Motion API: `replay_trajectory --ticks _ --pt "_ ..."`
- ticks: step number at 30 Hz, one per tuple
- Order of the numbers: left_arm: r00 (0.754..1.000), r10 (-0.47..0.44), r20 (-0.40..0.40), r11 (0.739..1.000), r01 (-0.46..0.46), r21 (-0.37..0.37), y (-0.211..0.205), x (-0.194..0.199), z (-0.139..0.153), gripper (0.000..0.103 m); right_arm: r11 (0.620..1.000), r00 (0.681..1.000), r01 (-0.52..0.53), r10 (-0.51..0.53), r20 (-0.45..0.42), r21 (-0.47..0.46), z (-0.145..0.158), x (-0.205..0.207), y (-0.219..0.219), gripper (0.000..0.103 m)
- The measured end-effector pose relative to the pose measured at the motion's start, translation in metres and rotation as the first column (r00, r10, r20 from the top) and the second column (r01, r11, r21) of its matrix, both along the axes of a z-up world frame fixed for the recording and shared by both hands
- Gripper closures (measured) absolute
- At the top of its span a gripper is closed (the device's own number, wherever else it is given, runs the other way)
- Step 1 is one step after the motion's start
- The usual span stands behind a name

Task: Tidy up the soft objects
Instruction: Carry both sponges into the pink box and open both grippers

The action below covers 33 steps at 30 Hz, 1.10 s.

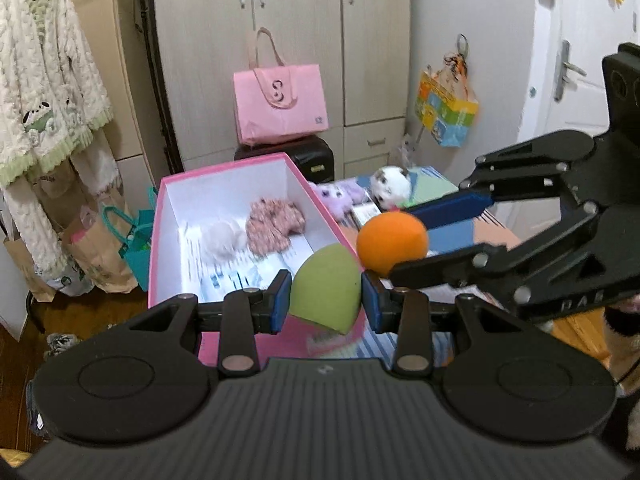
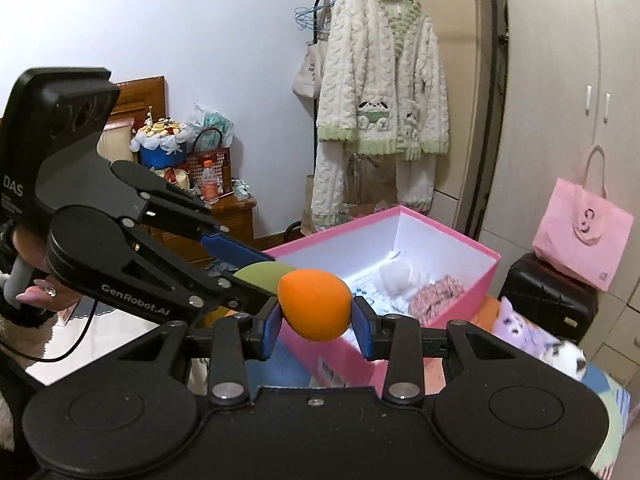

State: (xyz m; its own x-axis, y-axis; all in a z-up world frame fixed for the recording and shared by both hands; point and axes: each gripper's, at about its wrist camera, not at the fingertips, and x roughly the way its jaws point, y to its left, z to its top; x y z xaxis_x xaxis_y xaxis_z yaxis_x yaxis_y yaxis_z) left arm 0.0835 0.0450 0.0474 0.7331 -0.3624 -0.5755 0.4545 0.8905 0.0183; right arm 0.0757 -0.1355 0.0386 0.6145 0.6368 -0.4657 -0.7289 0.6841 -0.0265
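Note:
My left gripper (image 1: 325,300) is shut on a green sponge (image 1: 326,288) and holds it above the near corner of a pink box (image 1: 154,240). My right gripper (image 2: 316,322) is shut on an orange sponge (image 2: 316,305), which also shows in the left wrist view (image 1: 391,240), just right of the box. The box, white inside (image 2: 440,236), holds a pink scrunchie (image 1: 274,222) and a pale puff (image 1: 222,240). A purple plush (image 1: 340,194) and a white plush (image 1: 391,184) lie on the table behind the box.
A pink tote bag (image 1: 280,100) sits on a black suitcase (image 1: 308,156) behind the table. A fluffy white robe (image 2: 380,100) hangs on a rack at the left. Paper bags (image 1: 100,248) stand on the floor left of the box.

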Motion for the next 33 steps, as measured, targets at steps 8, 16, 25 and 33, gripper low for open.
replay_trajectory --ticks 8,16,25,33 --pt "0.998 0.061 -0.008 0.992 -0.061 -0.112 0.015 0.065 -0.005 0.066 1.0 0.997 0.022 -0.021 0.074 -0.017 0.007 0.056 0.014 0.059" --pt "0.985 0.126 -0.119 0.99 -0.133 -0.054 0.015 0.148 -0.034 0.067 0.995 1.0 -0.015 0.017 0.018 -0.096 -0.014 0.14 0.032 0.059" --pt "0.924 0.221 -0.314 0.975 -0.209 0.07 0.013 0.221 -0.077 0.066 0.986 0.983 -0.099 0.075 -0.169 -0.138 -0.054 0.223 0.044 0.059" --pt "0.898 0.268 -0.348 0.962 -0.23 0.146 0.011 0.239 -0.096 0.065 0.96 0.971 -0.156 0.106 -0.214 -0.232 -0.077 0.236 0.063 0.058"
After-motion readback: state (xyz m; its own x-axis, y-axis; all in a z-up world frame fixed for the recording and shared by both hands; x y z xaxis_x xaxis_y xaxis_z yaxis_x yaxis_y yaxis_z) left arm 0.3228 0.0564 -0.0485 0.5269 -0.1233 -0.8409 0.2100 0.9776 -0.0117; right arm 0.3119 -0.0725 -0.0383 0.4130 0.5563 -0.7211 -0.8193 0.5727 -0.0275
